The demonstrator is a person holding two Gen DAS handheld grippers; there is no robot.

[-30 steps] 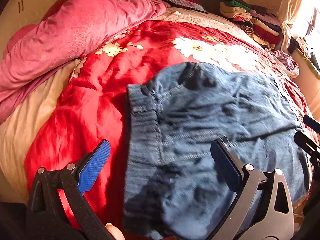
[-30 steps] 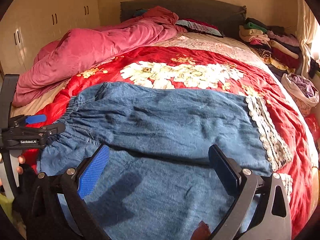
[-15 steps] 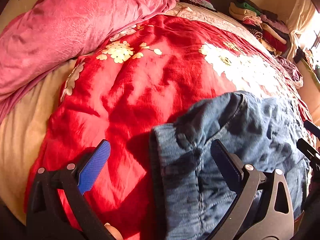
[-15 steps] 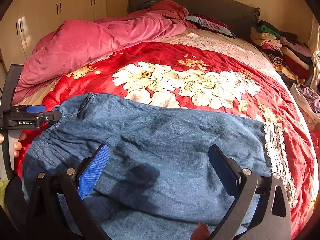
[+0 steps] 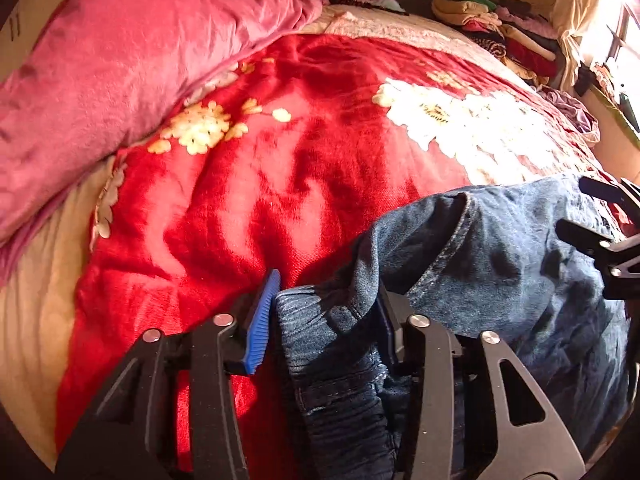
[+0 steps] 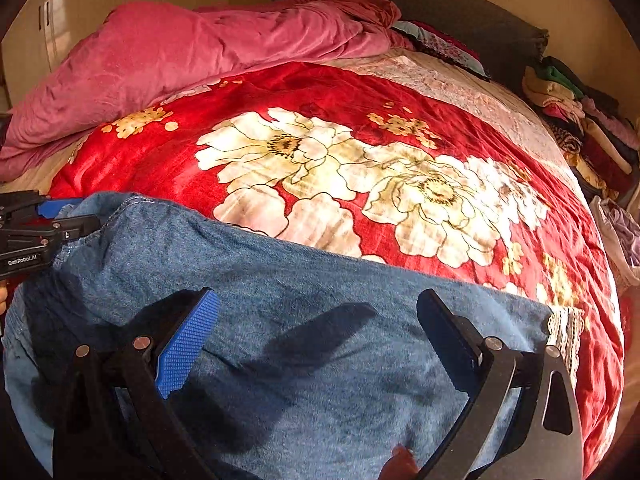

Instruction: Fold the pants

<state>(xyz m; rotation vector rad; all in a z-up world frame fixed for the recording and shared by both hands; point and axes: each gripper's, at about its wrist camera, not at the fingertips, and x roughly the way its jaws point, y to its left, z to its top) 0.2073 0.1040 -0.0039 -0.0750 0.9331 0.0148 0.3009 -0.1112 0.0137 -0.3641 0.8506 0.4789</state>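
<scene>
Left gripper (image 5: 326, 312): your jaws had just been closing on the pants (image 5: 500, 264) waistband, seemingly pinching it.
Right gripper (image 6: 320, 334): your 2 jaws stood wide above denim, holding nothing.

one pants (image 6: 320, 340), two grippers (image 5: 324, 312)

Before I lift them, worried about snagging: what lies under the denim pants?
Under the denim pants the red floral blanket shows on the far side and past the lace hem. Whatever lies directly beneath the denim is covered.
</scene>
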